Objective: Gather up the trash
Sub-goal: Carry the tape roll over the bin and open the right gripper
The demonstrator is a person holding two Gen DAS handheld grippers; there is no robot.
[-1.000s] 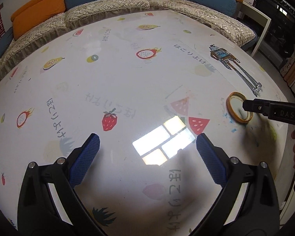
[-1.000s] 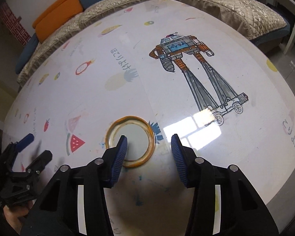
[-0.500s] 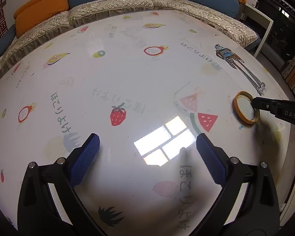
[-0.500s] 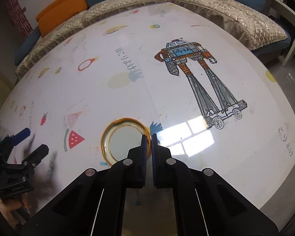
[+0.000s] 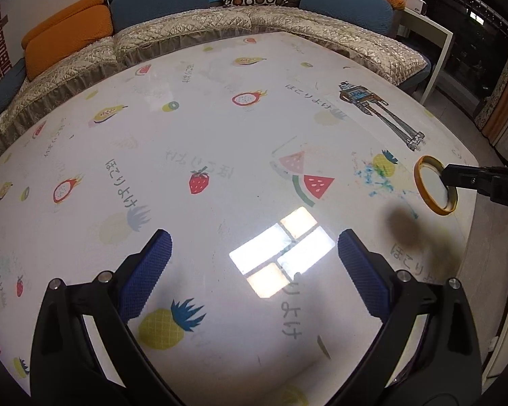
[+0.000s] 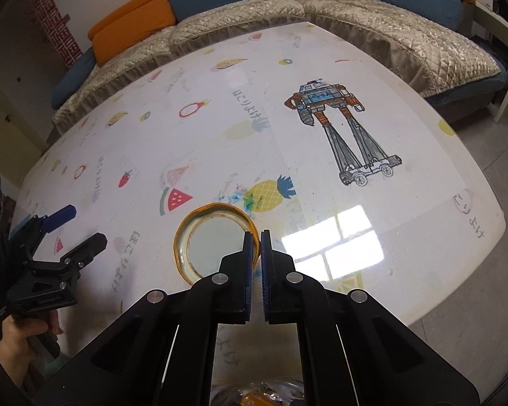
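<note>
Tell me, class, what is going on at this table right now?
A person holds a gripper in each hand over a fruit-print table. The right gripper is shut on the rim of an orange-edged round lid, pinching its wall on the side nearest the camera; the shadow below it in the left wrist view suggests the lid is off the table. The left gripper is open and holds nothing. A robot drawing lies flat on the tabletop.
</note>
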